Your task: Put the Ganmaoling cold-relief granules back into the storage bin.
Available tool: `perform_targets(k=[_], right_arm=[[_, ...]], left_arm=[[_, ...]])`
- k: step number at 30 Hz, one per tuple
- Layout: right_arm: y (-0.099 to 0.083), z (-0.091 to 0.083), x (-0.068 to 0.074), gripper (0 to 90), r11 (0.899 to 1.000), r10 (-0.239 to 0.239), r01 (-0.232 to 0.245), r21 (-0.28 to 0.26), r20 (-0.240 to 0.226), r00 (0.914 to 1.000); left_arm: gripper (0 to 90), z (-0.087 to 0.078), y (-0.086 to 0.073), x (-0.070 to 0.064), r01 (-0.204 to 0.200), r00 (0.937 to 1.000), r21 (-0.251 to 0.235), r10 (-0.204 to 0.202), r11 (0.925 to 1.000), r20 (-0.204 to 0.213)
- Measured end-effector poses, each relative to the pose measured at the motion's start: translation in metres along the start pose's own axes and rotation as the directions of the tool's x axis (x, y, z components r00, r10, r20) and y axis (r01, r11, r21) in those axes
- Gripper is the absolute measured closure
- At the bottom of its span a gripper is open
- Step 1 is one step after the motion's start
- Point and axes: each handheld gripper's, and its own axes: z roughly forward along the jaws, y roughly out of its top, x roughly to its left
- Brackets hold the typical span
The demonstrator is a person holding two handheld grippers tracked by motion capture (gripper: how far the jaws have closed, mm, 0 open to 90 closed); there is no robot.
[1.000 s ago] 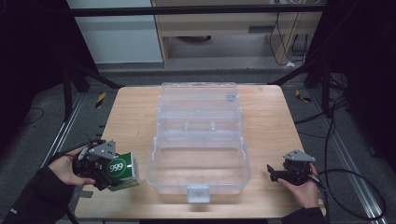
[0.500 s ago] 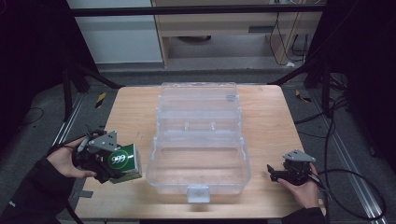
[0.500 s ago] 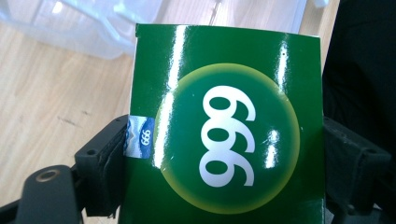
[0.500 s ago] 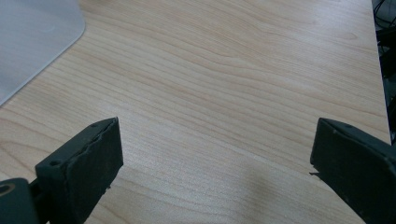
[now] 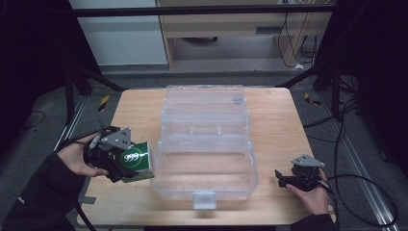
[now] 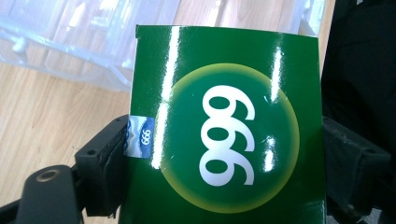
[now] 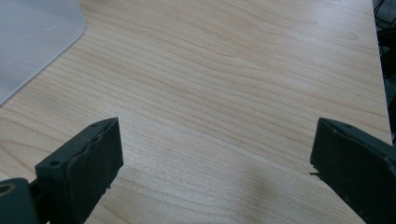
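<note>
Green box point(image 5: 136, 161) sits clamped in the left gripper point(image 5: 126, 163) just beside the clear case point(image 5: 207, 144), while the right gripper point(image 5: 281, 179) rests apart, empty, over the surface point(image 5: 284, 125).

Green box point(image 6: 224, 135) cut off at the bottom edge of the left gripper view, hiding much of the clear case point(image 6: 70, 37) behind. Small label print on the box's left edge too fine to read fully. Right gripper point(image 7: 217, 175) cut off below; case corner point(image 7: 32, 42) blurred.
</note>
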Motion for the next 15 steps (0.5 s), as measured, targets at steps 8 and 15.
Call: perform_targets(k=[8,15], right_arm=[[0.000,0.000,0.000,2.7,1.000,0.010,-0.010,-0.005,-0.004,0.9999],[0.000,0.000,0.000,2.7,1.000,0.006,-0.006,-0.008,-0.004,1.0000]], left_arm=[[14.6,0.003,0.015,0.000,-0.030,0.9995,-0.011,0.030,0.9995,0.004],[14.6,0.007,0.029,0.000,-0.051,0.9986,-0.019,0.051,0.9985,0.012]])
